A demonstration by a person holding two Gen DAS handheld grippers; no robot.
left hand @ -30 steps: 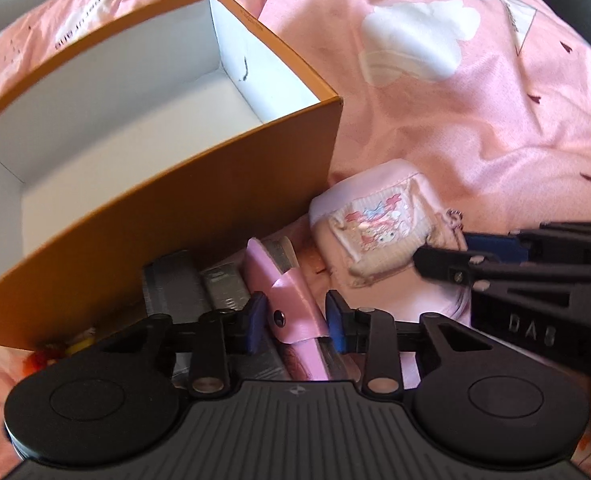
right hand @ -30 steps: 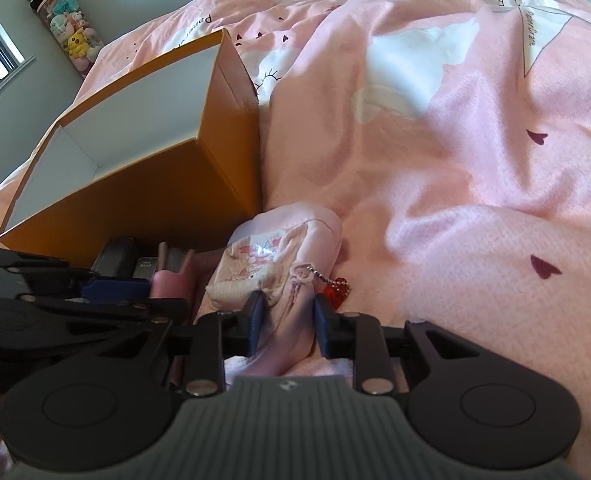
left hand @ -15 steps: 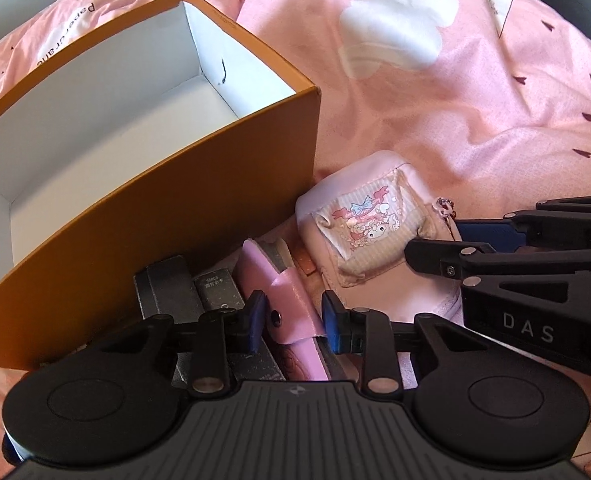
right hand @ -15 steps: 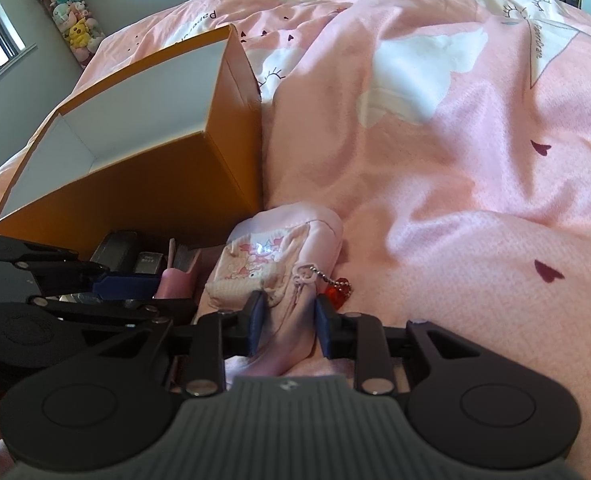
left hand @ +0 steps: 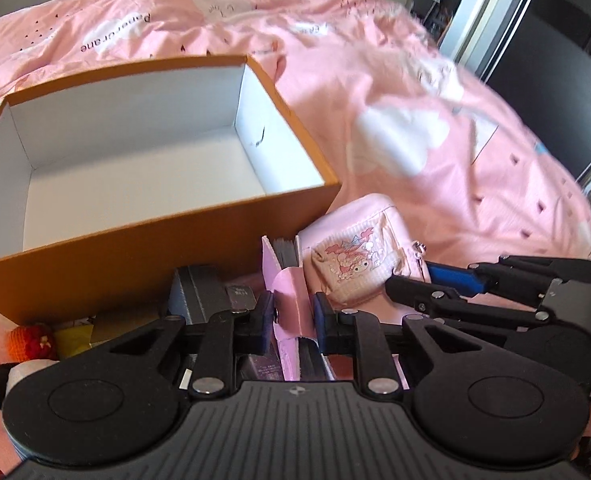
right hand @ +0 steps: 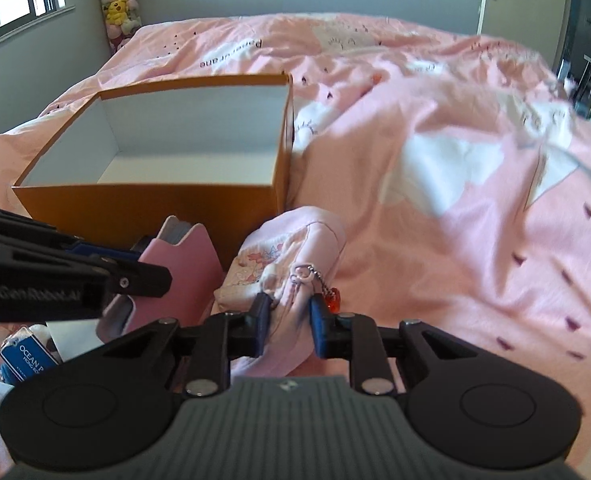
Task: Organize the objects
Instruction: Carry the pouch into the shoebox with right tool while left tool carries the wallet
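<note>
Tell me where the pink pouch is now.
In the right wrist view the pink pouch sits between the right gripper's closing jaws, right of the orange box.

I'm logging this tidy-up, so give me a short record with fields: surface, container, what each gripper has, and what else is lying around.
surface: pink bedspread
container: orange box, white inside, nothing visible in it
left gripper: jaws closing on pink card holder
right gripper: jaws closing on pink pouch
pouch detail: red charm on a chain
nearby clutter: dark flat items against the box, knitted orange toy
</note>
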